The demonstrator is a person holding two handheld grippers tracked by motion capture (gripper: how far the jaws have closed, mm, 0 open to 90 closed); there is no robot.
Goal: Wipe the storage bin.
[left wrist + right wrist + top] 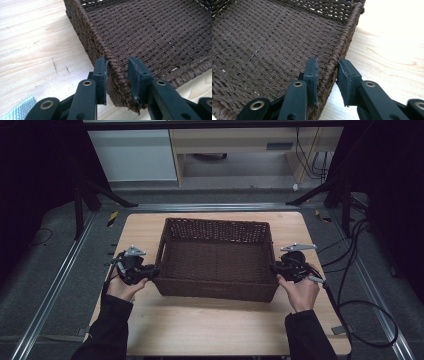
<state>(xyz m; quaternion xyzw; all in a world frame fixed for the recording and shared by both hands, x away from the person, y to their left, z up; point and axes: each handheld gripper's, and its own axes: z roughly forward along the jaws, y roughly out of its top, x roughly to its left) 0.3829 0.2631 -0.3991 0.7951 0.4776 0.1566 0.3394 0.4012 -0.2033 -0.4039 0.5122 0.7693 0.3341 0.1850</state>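
A dark brown woven basket stands in the middle of the wooden table, with nothing inside it. My left gripper straddles the basket's left wall near the front corner. In the left gripper view, the rim of the basket runs between the jaws of the left gripper, and a slim gap shows at the inner pad. My right gripper straddles the right wall the same way. In the right gripper view, the rim of the basket passes between the jaws of the right gripper, which stand narrowly apart from it.
Bare tabletop lies in front of the basket and in strips along both its sides. Black cables trail off the table's right edge to the floor. A pale mesh cloth corner shows at the lower left of the left gripper view.
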